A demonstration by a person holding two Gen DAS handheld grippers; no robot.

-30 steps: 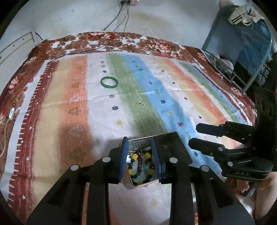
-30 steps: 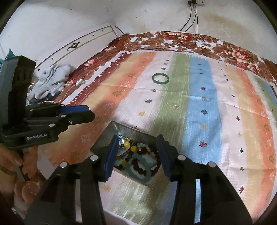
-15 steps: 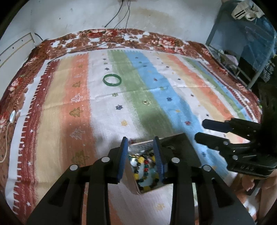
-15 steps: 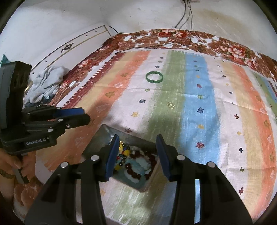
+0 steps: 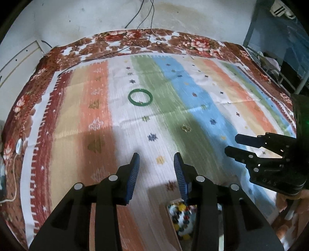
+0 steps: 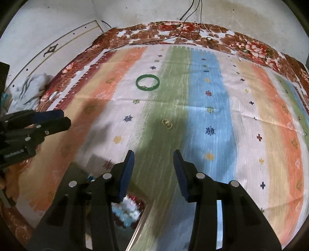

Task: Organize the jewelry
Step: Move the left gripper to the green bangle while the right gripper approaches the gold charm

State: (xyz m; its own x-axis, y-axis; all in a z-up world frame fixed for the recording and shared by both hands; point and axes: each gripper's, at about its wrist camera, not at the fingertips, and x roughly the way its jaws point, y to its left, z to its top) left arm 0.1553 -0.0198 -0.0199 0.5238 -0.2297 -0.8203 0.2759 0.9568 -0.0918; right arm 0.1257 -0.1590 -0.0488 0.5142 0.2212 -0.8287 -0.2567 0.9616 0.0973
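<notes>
A green bangle (image 5: 140, 97) (image 6: 147, 83) lies on the striped blanket, far ahead of both grippers. A small gold trinket (image 5: 185, 128) (image 6: 167, 123) rests on the green stripe, closer in. The metal box of bead bracelets (image 5: 181, 218) (image 6: 125, 210) sits at the near edge, partly hidden under the fingers in both views. My left gripper (image 5: 156, 164) (image 6: 66, 118) hangs above the blanket, its jaws opening with nothing between them. My right gripper (image 6: 152, 160) (image 5: 231, 143) is open and empty over the green stripe.
The blanket (image 5: 96, 115) covers a bed against a white wall, with black cables (image 5: 143, 17) trailing down onto its far end. A crumpled white cloth (image 6: 29, 90) lies off the left side. A blue metal frame (image 5: 270, 58) stands on the right.
Both grippers have moved forward over the blanket, so the bead box has slid down under the fingers. The left jaws have spread wider. The bangle and gold trinket look closer.
</notes>
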